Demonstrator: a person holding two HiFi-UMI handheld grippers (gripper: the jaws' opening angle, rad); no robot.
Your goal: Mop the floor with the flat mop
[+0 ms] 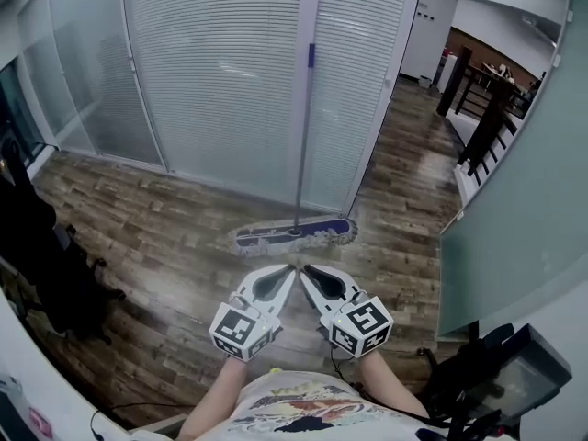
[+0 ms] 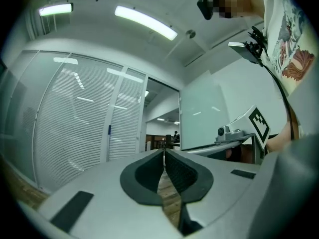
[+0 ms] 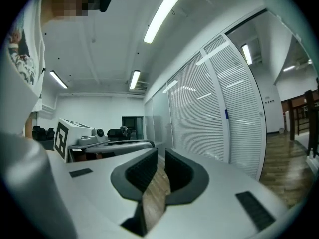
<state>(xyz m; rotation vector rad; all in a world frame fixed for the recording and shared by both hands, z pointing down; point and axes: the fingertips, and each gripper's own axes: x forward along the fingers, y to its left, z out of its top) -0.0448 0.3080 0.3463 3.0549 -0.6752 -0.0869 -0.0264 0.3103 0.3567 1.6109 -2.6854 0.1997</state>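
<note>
Wood-plank floor is being bordered by a blinded glass wall, against which the flat mop is being stood, handle upright, head flat on the boards. Just short of that head, the left gripper and right gripper are being held level, fingers pressed together on nothing, both about equally near the handle

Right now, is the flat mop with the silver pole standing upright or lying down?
Upright: its blue-fringed head rests flat on the wood-plank floor, and the silver pole rises along the white-blinded partition.
</note>
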